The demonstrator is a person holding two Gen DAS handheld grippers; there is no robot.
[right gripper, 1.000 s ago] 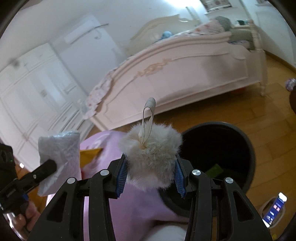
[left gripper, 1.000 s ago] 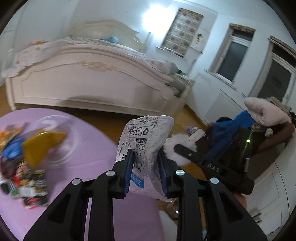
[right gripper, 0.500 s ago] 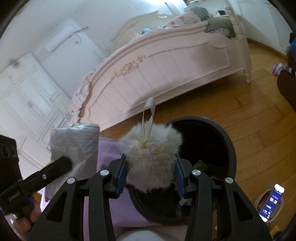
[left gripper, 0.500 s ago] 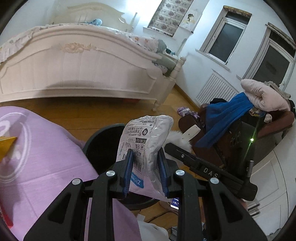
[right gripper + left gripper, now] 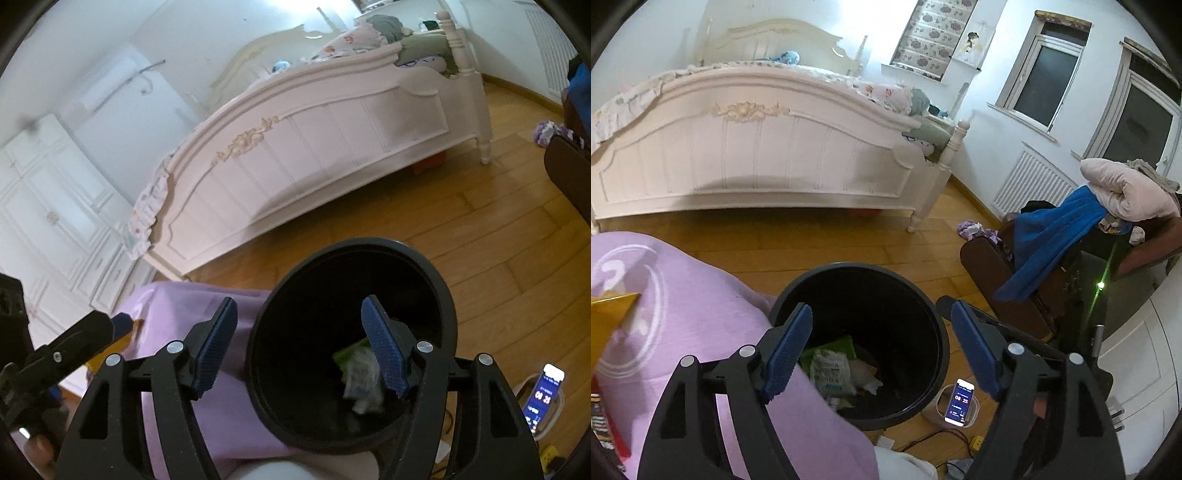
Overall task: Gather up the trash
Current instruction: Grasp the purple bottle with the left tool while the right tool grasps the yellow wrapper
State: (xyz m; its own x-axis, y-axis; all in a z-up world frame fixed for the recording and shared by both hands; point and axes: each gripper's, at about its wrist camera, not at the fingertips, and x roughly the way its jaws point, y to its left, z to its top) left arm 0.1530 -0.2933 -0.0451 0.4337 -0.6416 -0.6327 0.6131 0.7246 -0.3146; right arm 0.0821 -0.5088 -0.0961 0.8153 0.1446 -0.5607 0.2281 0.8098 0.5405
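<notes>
– Both grippers are over the bin (image 5: 934, 325) and both are spread wide with nothing between the jaws. Left gripper (image 5: 882, 349), right gripper (image 5: 303, 347), each one empty

– So where's the trash?

– Down in the bin. I can see a pale wrapper (image 5: 829, 371) lying on a green packet (image 5: 834, 347) at the bottom, with some whitish scrap beside them. From the right side the wrapper (image 5: 364, 382) is a blur, so I can't tell whether it's settled

– Anything left to pick up?

– There's a yellow packet (image 5: 609, 317) on the purple cloth (image 5: 701, 321), and a bit of dark wrapper at the far left edge. I'd guess those are next

– What worries you?

– The cloth hangs right against the bin's rim. If a gripper catches it while swinging away, it could drag the cloth and spill what's lying on it. The phone (image 5: 960, 404) is also propped on the floor just beside the bin, so a knock to the bin might tip it onto the phone
</notes>
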